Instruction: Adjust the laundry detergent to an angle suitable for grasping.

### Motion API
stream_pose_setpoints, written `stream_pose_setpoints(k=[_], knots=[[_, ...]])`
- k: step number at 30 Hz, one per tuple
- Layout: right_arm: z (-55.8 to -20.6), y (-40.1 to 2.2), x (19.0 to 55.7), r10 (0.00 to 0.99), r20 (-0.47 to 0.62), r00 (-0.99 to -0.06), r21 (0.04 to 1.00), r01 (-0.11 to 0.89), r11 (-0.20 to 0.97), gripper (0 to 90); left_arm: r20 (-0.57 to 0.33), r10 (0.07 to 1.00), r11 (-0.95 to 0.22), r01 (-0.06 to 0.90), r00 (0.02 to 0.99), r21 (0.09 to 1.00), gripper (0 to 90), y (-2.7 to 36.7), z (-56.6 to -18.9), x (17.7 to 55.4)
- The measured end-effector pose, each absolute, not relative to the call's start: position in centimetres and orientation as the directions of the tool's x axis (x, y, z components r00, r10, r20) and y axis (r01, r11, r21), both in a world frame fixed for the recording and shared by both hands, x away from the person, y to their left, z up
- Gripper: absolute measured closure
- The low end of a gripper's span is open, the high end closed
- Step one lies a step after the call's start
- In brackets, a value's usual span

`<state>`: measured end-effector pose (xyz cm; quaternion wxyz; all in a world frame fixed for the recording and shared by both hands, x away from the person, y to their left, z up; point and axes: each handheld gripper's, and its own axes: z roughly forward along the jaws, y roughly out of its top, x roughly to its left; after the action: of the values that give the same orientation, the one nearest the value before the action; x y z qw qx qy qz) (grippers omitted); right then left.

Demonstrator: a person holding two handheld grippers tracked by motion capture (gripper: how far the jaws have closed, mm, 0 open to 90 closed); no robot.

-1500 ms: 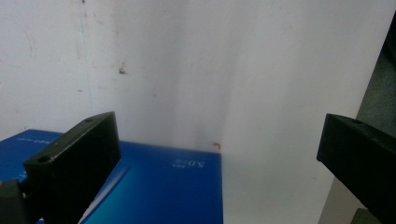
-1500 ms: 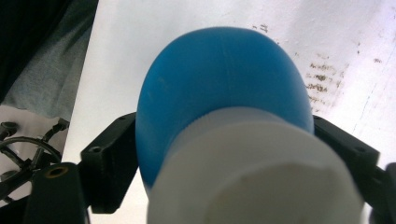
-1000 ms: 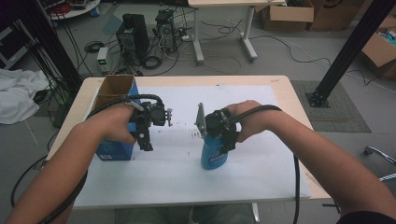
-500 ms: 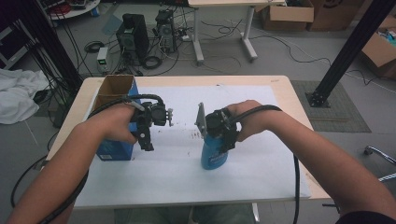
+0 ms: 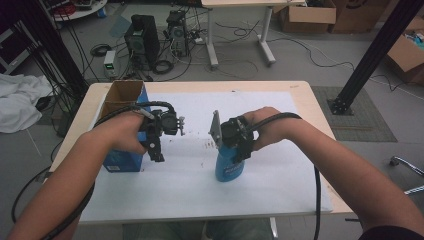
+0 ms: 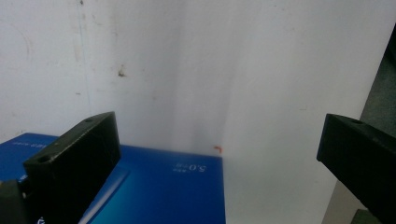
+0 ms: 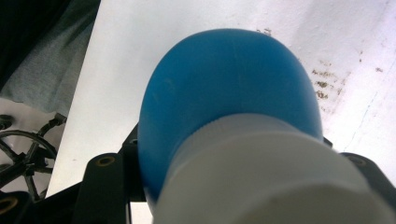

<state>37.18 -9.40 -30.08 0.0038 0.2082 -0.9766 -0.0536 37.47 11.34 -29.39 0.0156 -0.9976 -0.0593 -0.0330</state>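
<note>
Here, nearest the person, the right gripper (image 5: 235,145) is clamped on the neck of a blue bottle (image 5: 229,167) with a white cap (image 7: 275,182), which stands upright on the white sheet (image 5: 280,150) covering the table (image 5: 305,90). To the bottle's left, the left gripper (image 5: 156,147) hangs with its jaws wide apart and holding nothing, just above the near edge of a blue box (image 5: 120,160). The box, its brown top open, lies at the sheet's left edge and reaches farther back than the bottle.
</note>
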Motion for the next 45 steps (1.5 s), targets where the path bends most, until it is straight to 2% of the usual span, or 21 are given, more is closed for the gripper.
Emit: stream_pose_setpoints(k=[12, 25, 34, 42, 44, 45], knots=[[-29.9, -9.5, 37.5, -0.389, -0.005, -0.921, 0.124, -0.387, 0.914, 40.1, 0.066, 0.119, -0.992, 0.121, 0.991, -0.029, 0.1, 11.7, -29.4, 37.4], [-27.4, -10.0, 37.8, -0.328, -0.031, -0.944, 0.132, -0.329, 0.935, 40.1, 0.073, 0.113, -0.993, 0.114, 0.991, -0.019, 0.1, 11.4, -29.1, 37.4], [-26.4, -10.8, 39.5, -0.212, -0.024, -0.977, 0.146, -0.213, 0.966, 40.2, 0.076, 0.106, -0.994, 0.107, 0.992, -0.017, 0.1, 11.4, -29.1, 37.2], [-26.1, -10.9, 40.0, -0.119, -0.033, -0.992, 0.111, -0.122, 0.986, 40.3, 0.08, 0.107, -0.994, 0.109, 0.991, -0.017, 0.1, 11.6, -29.0, 37.1], [-26.1, -10.8, 40.1, -0.084, -0.037, -0.996, 0.106, -0.087, 0.991, 40.3, 0.078, 0.109, -0.994, 0.11, 0.991, -0.017, 0.1, 11.6, -29.0, 37.0], [-25.9, -10.9, 40.2, -0.028, -0.047, -0.998, 0.111, -0.033, 0.993, 40.2, 0.081, 0.107, -0.994, 0.109, 0.991, -0.02, 0.1, 11.6, -29.0, 37.0]])
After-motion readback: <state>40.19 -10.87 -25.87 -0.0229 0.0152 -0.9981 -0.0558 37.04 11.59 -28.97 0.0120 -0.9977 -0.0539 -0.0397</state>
